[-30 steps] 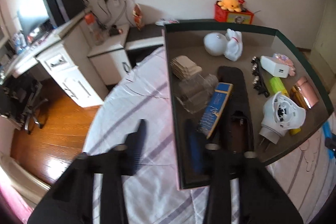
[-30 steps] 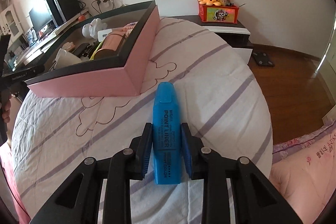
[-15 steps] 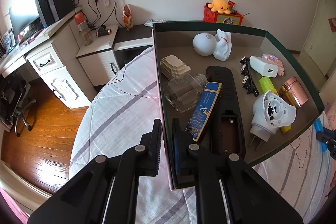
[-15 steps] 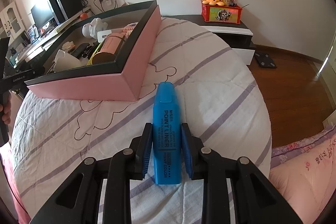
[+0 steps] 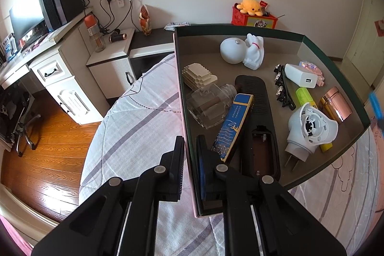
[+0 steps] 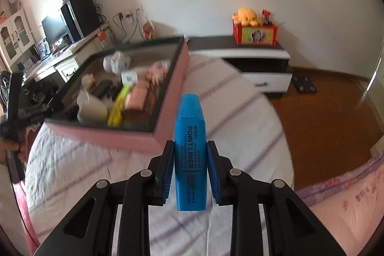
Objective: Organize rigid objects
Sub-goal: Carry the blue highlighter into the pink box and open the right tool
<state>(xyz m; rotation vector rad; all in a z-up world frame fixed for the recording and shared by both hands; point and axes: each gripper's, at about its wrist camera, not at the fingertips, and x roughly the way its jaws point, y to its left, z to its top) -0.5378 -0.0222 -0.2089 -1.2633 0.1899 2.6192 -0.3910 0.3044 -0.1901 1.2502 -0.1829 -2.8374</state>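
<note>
A pink box with a dark green rim (image 5: 240, 26) lies on the striped bed and holds several items. Among them are a black remote (image 5: 254, 97), a white plug adapter (image 5: 312, 128) and a yellow highlighter (image 5: 303, 95). My left gripper (image 5: 190, 145) is shut on the box's near left wall, one finger inside and one outside. My right gripper (image 6: 189, 145) is shut on a blue highlighter (image 6: 189, 136), held above the bed just right of the box's pink wall (image 6: 105, 136). That highlighter (image 5: 375, 106) shows blurred at the left wrist view's right edge.
A white desk with drawers (image 5: 55, 68), a bedside cabinet (image 5: 115, 64) and wooden floor (image 5: 43, 155) lie left of the bed. A low TV stand (image 6: 254, 59) with a red box and a yellow plush stands by the far wall. A hand (image 6: 14, 148) holds the left gripper.
The left jaws closed from wide apart onto the box wall. The right gripper rose with the blue highlighter, lifting it off the bed; the box now looks lower and nearer in its view.
</note>
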